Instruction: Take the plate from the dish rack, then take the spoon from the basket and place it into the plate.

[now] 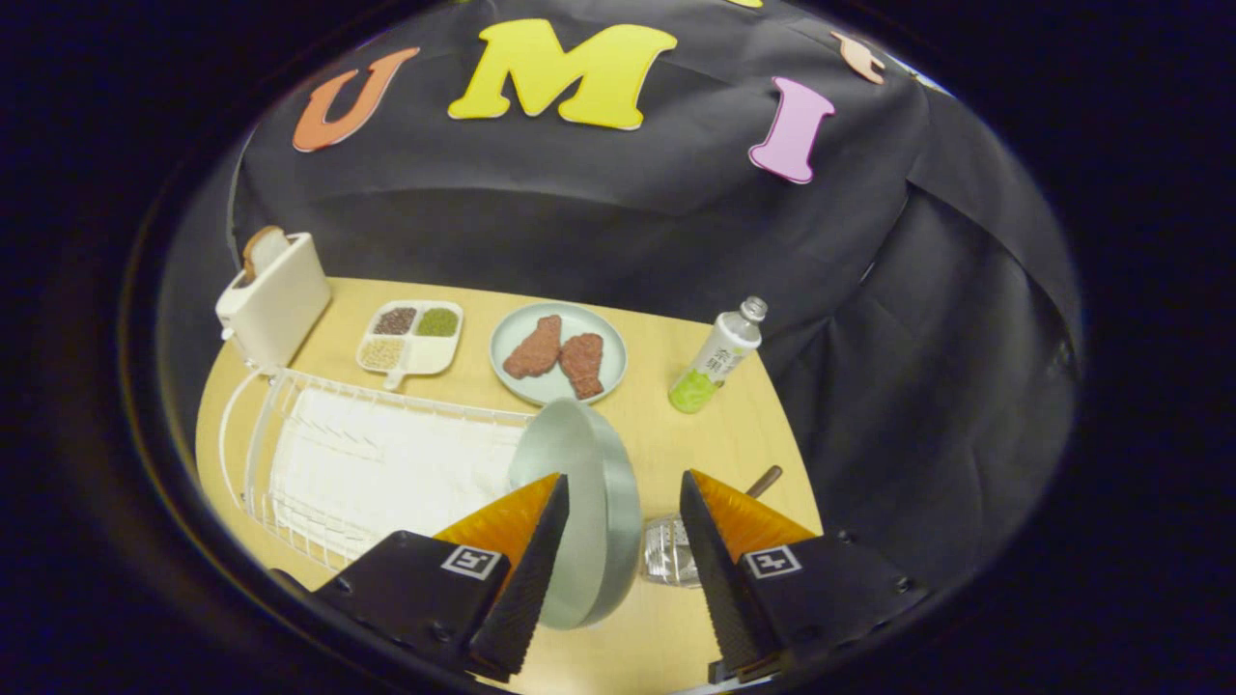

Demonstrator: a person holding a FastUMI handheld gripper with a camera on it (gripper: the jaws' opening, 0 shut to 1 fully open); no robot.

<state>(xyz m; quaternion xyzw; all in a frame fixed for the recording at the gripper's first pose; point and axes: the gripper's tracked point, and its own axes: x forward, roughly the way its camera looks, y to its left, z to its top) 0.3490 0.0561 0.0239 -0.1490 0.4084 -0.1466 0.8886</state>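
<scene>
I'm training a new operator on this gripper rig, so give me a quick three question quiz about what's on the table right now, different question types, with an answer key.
1. True or false: the gripper is shut on the upright plate.
2. Multiple choice: what lies on the far plate? A) two brown pieces of food B) a spoon C) slices of bread
3. Fill in: the drink bottle with green at its base stands to the ____ of the far plate.

Key:
1. False. The fingers are apart; the upright plate stands on edge at the end of the white dish rack, against the left finger, with a gap to the other finger.
2. A
3. right
</scene>
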